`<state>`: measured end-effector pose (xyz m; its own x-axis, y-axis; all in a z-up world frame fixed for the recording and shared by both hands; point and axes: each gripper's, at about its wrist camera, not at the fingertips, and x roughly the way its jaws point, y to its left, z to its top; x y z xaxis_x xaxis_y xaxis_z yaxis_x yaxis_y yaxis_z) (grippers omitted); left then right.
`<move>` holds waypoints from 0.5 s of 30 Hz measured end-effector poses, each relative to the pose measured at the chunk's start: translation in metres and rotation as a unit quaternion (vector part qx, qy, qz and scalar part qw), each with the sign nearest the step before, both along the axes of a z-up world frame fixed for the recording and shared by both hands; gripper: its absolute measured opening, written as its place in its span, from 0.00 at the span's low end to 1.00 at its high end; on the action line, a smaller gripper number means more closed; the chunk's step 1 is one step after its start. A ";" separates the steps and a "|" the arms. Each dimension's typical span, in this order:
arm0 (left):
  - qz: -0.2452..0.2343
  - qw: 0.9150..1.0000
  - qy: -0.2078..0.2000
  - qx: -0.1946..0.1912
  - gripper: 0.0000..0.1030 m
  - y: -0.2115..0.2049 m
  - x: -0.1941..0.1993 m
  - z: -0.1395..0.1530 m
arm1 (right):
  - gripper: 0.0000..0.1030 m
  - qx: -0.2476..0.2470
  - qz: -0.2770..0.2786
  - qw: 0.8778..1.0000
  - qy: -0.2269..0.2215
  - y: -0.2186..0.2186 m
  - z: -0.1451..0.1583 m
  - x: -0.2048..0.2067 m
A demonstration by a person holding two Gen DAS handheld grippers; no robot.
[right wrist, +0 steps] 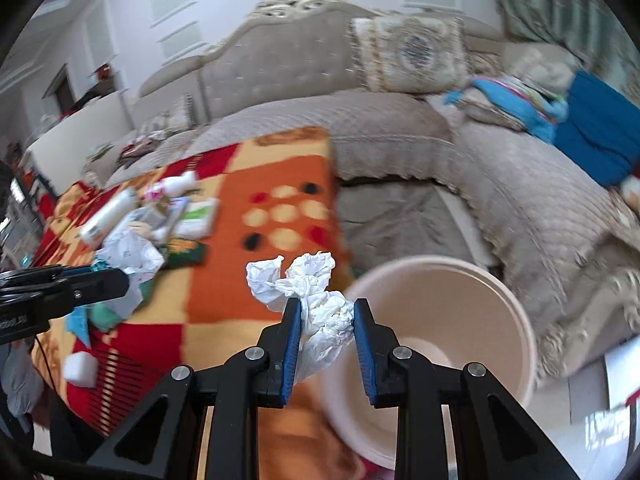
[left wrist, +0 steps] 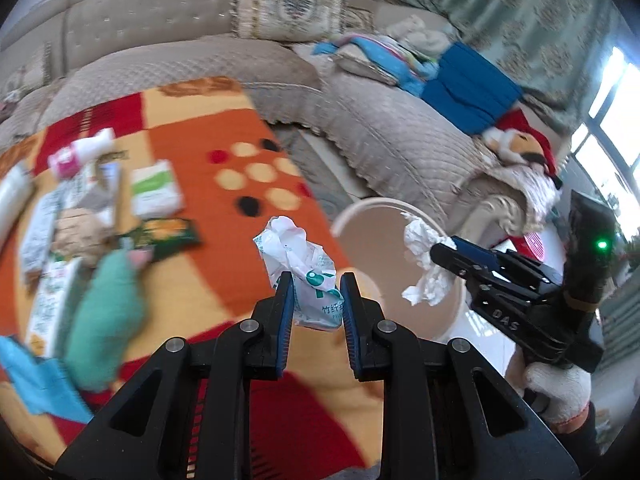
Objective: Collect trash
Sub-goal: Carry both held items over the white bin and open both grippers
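Left wrist view shows the left claw clenched on a crumpled white plastic wrapper with green print, near the round beige plastic bin. The right claw grips a wad of crumpled white tissue paper just left of that bin's rim. Neither piece is dropped yet. Far left, more litter lies on the orange-and-red patterned desk cloth, so plenty seems left.

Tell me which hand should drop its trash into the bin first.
Right, probably. The right gripper, shut on a crumpled white tissue, is already at the rim of the beige bin. The left gripper, clamping a crumpled plastic wrapper, is over the table's patterned cloth.
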<state>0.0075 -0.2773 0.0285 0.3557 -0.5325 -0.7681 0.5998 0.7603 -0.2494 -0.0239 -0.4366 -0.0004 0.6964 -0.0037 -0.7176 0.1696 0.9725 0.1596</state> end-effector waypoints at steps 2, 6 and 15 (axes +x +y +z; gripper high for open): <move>-0.011 1.000 0.000 0.002 0.20 -0.018 -0.004 -0.003 | 0.24 0.002 -0.020 1.000 0.012 -0.021 -0.010 -0.007; -0.035 0.999 0.006 0.008 0.20 -0.054 -0.010 -0.016 | 0.24 0.013 -0.046 0.999 0.025 -0.048 -0.025 -0.017; -0.071 0.997 0.013 0.004 0.25 -0.101 -0.017 -0.041 | 0.24 0.026 -0.083 0.995 0.052 -0.085 -0.056 -0.028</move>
